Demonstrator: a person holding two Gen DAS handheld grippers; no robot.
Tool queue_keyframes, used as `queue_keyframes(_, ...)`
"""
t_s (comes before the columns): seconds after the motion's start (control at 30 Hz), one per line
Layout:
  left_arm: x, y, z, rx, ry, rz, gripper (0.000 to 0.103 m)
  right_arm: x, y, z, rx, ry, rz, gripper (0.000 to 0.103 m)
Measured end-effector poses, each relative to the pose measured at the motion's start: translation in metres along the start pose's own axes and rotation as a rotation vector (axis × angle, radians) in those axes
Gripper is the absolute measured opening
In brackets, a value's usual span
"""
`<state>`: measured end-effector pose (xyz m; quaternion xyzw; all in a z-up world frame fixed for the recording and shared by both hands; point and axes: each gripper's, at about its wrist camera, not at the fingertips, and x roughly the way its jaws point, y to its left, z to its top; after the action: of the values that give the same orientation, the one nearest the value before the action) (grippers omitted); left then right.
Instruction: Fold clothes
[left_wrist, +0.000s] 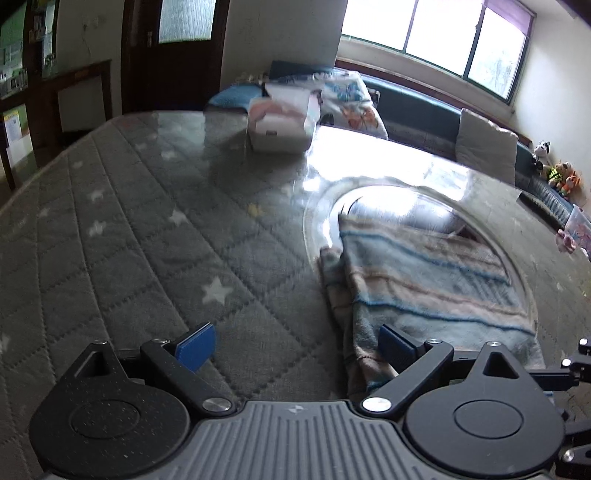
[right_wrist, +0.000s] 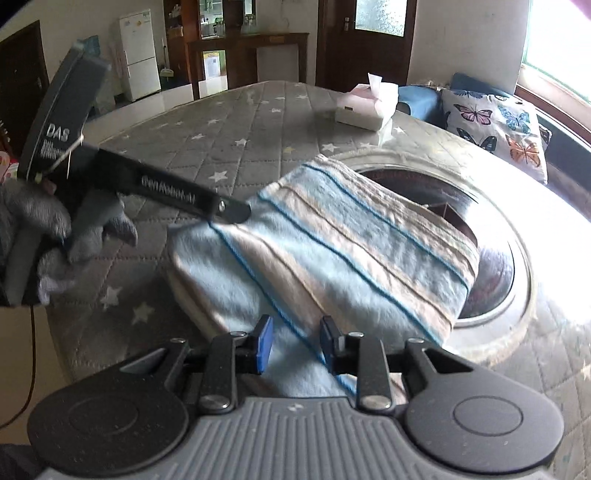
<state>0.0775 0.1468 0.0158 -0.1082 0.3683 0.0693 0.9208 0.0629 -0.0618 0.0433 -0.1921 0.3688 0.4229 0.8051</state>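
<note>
Striped cloth (right_wrist: 325, 251) lies folded in layers on the quilted table cover (right_wrist: 207, 122), partly over a round glass turntable (right_wrist: 517, 258). Left gripper (left_wrist: 295, 349) stands spread wide at the cloth's edge; right gripper (right_wrist: 293, 345) stands partly spread over its near edge, pinching nothing. This fits either a further fold or a finished one. A tissue box (right_wrist: 365, 107) stands well apart.

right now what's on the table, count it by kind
striped towel: 1
tissue box: 1
round glass turntable: 1
total: 3
The left gripper and the right gripper are both open at the towel's near edge.
</note>
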Motion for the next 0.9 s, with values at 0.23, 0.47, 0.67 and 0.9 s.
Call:
queue_keyframes(0.23, -0.007, -0.023, 0.004, 0.069, -0.030, -0.030, 0.097, -0.010, -0.014, -0.011, 0.043, -0.004, -0.031, 0.032)
queue_keyframes(0.47, 0.003, -0.031, -0.014, 0.119, 0.015, -0.016, 0.097, -0.014, -0.019, -0.030, 0.060, 0.045, -0.036, 0.032)
queue_keyframes(0.67, -0.003, -0.031, -0.011, 0.126, -0.002, -0.011, 0.097, -0.018, -0.024, -0.030, 0.070, 0.043, -0.029, 0.032)
queue_keyframes(0.9, -0.002, -0.039, -0.005, 0.148, -0.009, -0.020, 0.097, -0.018, -0.040, -0.011, 0.094, -0.007, -0.050, 0.032)
